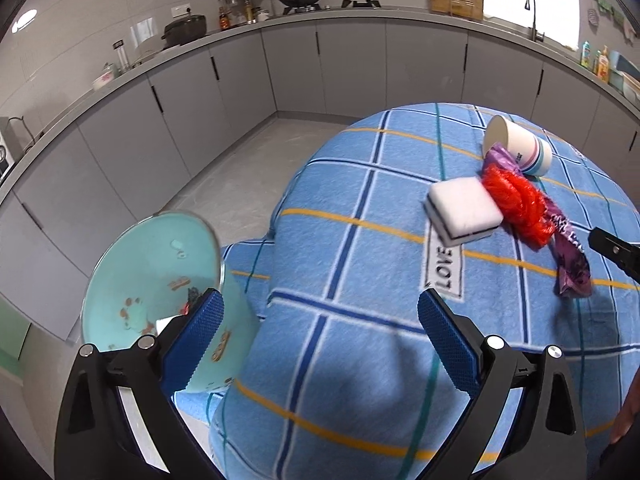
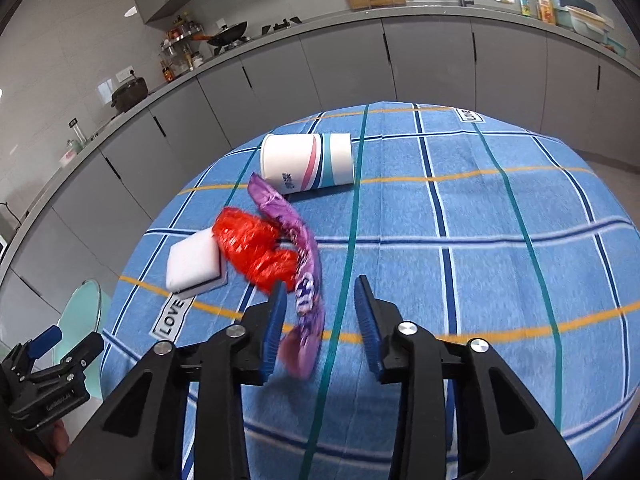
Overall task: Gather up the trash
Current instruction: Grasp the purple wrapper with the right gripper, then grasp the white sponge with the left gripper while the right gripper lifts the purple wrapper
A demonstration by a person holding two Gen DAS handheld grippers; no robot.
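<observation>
Both my jaws stand spread: the left gripper [image 1: 320, 336] wide apart with only cloth between its pads, the right gripper [image 2: 322, 320] narrower, its fingers straddling the near end of the purple wrapper [image 2: 302, 280], the left pad close against it and the right one apart, so I would not call it pinched. Beneath it all, the table [image 2: 500, 240] wears a blue checked cloth that drapes over the near edge. Off that edge, low on my left, the mint-green trash bin [image 1: 152, 280] sits tilted with its mouth toward me, a few scraps already inside; I judge my left gripper waits beside it, its left finger overlapping the rim, to steady it for the drop. On the cloth, the rubbish lies bunched together: a paper cup [image 2: 308, 162] tipped on its side farthest away, a white sponge [image 2: 194, 262] with a dark band lying flat, a crumpled red net bag [image 2: 252, 248] lying against the sponge, and the wrapper trailing from under the cup past the bag toward my right fingers. Being nearest and loose, it seems the sensible piece to take.
</observation>
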